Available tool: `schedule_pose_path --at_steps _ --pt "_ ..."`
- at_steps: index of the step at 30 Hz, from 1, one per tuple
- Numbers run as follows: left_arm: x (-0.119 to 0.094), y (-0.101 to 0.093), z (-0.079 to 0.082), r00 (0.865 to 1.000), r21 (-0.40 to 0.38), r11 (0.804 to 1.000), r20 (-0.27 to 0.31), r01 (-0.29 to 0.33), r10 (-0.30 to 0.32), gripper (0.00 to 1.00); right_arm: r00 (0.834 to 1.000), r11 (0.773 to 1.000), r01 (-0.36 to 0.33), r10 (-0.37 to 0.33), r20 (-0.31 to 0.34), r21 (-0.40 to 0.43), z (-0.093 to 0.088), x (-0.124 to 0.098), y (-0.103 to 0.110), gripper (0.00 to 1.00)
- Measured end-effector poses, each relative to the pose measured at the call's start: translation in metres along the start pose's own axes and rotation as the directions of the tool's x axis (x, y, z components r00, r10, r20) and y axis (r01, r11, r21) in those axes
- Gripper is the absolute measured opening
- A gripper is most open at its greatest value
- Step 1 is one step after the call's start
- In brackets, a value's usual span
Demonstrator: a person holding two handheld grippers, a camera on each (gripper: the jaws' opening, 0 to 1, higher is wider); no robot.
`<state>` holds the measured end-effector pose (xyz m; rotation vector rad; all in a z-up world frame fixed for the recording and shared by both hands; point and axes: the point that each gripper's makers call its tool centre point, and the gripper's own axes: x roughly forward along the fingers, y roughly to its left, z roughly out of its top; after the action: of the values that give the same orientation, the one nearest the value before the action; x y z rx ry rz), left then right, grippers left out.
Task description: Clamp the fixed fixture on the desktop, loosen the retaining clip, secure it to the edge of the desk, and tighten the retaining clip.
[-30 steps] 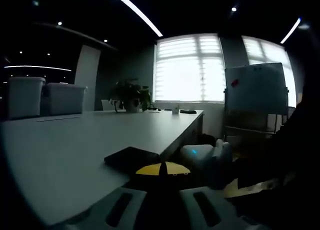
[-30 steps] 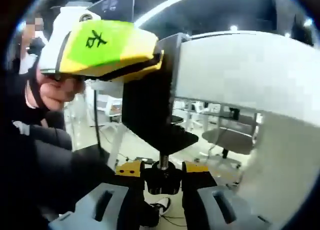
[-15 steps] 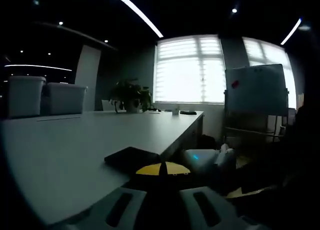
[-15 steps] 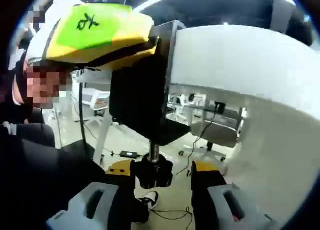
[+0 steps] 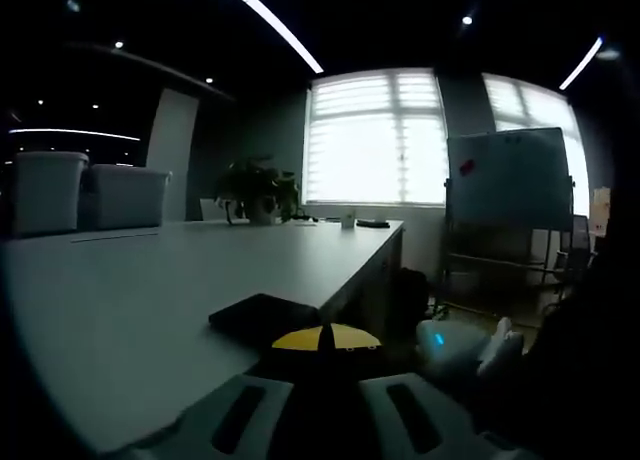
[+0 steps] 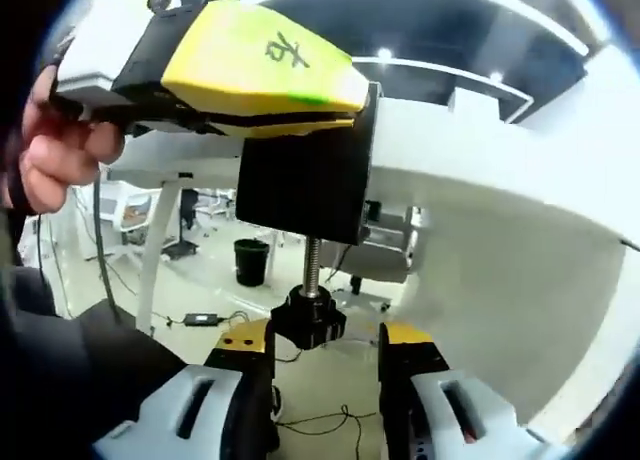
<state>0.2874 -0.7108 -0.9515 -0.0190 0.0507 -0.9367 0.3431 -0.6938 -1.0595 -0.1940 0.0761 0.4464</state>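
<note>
The black clamp fixture (image 6: pixel 305 185) hangs on the white desk's edge (image 6: pixel 480 240), its top plate (image 5: pixel 262 315) flat on the desk top. My left gripper (image 5: pixel 325 338) is shut on that plate; from below it shows as a yellow and green jaw (image 6: pixel 270 75) held by a hand (image 6: pixel 50 160). Under the desk a threaded screw (image 6: pixel 311 265) ends in a black knob (image 6: pixel 308 320). My right gripper (image 6: pixel 322 338) stands open around the knob, with a gap on the right side. Its white body with a cyan light (image 5: pixel 455 345) shows beside the desk edge.
Two grey bins (image 5: pixel 45 192) stand at the far left of the desk, a potted plant (image 5: pixel 262 190) at its far end. A whiteboard (image 5: pixel 510 180) stands to the right. Below are a black waste bin (image 6: pixel 252 262), cables (image 6: pixel 320 420) and desk legs.
My right gripper's jaws have spread off the knob and its view has tilted up under the desk. In the left gripper view the right gripper has dropped lower and to the right.
</note>
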Motion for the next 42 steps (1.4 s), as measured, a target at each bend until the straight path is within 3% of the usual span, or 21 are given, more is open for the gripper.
schedule_pose_path --at_steps 6,11,14,15,17,20,23,25,26,31,33,38,42 --pt "0.001 0.003 -0.001 1.000 0.005 1.000 -0.008 0.006 -0.006 0.01 0.997 0.996 0.077 -0.078 0.003 0.051 0.005 0.003 0.001 0.40" --pt "0.000 0.001 0.000 1.000 0.001 1.000 -0.007 0.000 0.000 0.01 0.996 0.994 0.084 -0.085 0.010 0.074 0.014 0.013 0.014 0.41" --pt "0.000 0.001 0.000 1.000 0.002 1.000 -0.007 -0.001 0.001 0.01 0.992 0.992 0.127 -0.127 -0.004 0.014 0.012 0.012 0.010 0.33" --pt "0.000 0.001 0.000 1.000 0.004 1.000 -0.008 -0.001 0.001 0.01 0.989 0.989 0.146 -0.145 -0.010 0.004 0.012 0.010 0.005 0.27" --pt "0.000 0.001 0.000 1.000 0.007 1.000 -0.011 0.003 -0.003 0.01 0.995 0.993 0.104 -0.104 -0.005 0.058 0.013 0.009 0.008 0.27" --pt "0.001 0.001 0.000 1.000 0.009 1.000 -0.010 0.005 -0.005 0.01 0.998 0.997 0.063 -0.063 -0.018 0.033 0.013 0.009 0.009 0.27" --pt "0.001 0.002 0.000 1.000 0.010 1.000 -0.010 0.007 -0.007 0.01 0.997 0.997 -0.074 0.074 -0.001 0.012 0.014 0.011 0.016 0.26" --pt "0.002 0.003 0.000 1.000 0.012 1.000 -0.010 0.008 -0.008 0.01 0.983 0.983 -0.185 0.185 -0.012 -0.006 0.013 0.011 0.021 0.26" --pt "0.002 0.003 0.000 1.000 0.013 1.000 -0.007 0.008 -0.008 0.01 0.967 0.967 -0.255 0.255 -0.011 -0.002 0.013 0.012 0.024 0.26" --pt "0.002 0.004 0.001 1.000 0.014 1.000 -0.008 0.005 -0.005 0.01 0.868 0.868 -0.495 0.496 0.013 -0.034 0.013 0.008 0.030 0.26" --pt "0.003 0.004 0.000 1.000 0.015 1.000 -0.007 0.005 -0.005 0.01 0.842 0.840 -0.536 0.539 0.022 -0.085 0.014 0.008 0.032 0.26" --pt "0.003 0.003 -0.001 1.000 0.018 1.000 -0.015 0.000 0.000 0.01 0.800 0.798 -0.600 0.600 -0.009 -0.056 0.013 0.013 0.036 0.27" --pt "0.002 0.003 -0.002 1.000 0.023 1.000 -0.024 -0.002 0.003 0.01 0.787 0.784 -0.617 0.617 -0.014 -0.074 0.013 0.012 0.037 0.27"
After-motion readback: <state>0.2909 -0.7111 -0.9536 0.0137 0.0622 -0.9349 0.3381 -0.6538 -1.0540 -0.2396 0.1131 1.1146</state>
